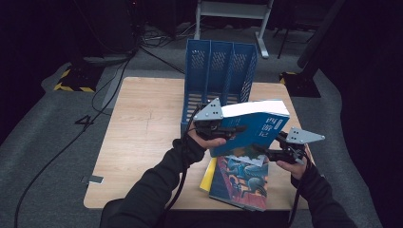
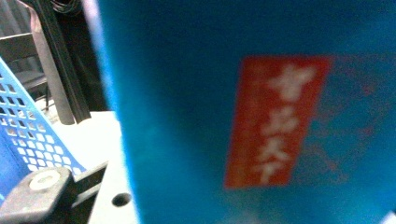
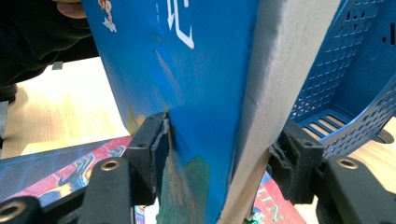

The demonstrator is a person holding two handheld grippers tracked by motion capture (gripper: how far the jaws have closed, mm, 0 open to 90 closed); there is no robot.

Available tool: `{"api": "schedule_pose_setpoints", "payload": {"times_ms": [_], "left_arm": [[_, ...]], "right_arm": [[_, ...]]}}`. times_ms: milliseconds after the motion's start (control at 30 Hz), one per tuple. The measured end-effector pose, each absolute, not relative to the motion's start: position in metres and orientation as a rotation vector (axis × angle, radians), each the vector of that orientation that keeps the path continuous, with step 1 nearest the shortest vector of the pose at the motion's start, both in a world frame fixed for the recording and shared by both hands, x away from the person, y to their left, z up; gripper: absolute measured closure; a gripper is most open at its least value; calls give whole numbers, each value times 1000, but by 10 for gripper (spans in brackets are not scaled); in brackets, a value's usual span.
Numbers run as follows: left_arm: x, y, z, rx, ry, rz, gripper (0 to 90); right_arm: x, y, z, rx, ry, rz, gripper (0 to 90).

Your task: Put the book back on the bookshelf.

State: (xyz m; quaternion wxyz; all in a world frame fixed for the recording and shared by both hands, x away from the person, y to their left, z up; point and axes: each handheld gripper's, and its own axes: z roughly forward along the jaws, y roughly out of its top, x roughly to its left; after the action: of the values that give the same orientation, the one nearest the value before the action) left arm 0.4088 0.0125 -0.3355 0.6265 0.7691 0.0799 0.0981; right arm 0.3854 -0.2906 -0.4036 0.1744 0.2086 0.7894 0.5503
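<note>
Holding the book (image 1: 254, 124) up in front of the rack (image 1: 219, 76), both grippers pinch it — left gripper (image 1: 227, 129) at its spine end, right gripper (image 3: 217, 161) across cover and pages. Stand it upright, then slide it into a slot — grips firm.

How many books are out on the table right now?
3, perhaps more hidden: a thick blue book held up between both grippers, an illustrated book flat on the table beneath, and a yellow one peeking out under that.
</note>
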Motion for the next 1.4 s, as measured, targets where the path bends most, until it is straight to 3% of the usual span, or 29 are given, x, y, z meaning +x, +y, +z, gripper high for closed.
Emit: {"api": "schedule_pose_setpoints", "payload": {"times_ms": [367,700,1000,1400], "left_arm": [[402,16,-335,1777,162,244,607],[399,19,-338,1752,206,284,611],[397,20,-337,1762,206,290,610],[391,15,-335,1775,194,331,610]], "right_arm": [[379,-301,-411,614,2267,1501,407],[379,-360,-437,761,2369,1507,338],[386,-387,-472,972,2295,1058,273],[399,-395,-496,1119,2276,1035,258]]}}
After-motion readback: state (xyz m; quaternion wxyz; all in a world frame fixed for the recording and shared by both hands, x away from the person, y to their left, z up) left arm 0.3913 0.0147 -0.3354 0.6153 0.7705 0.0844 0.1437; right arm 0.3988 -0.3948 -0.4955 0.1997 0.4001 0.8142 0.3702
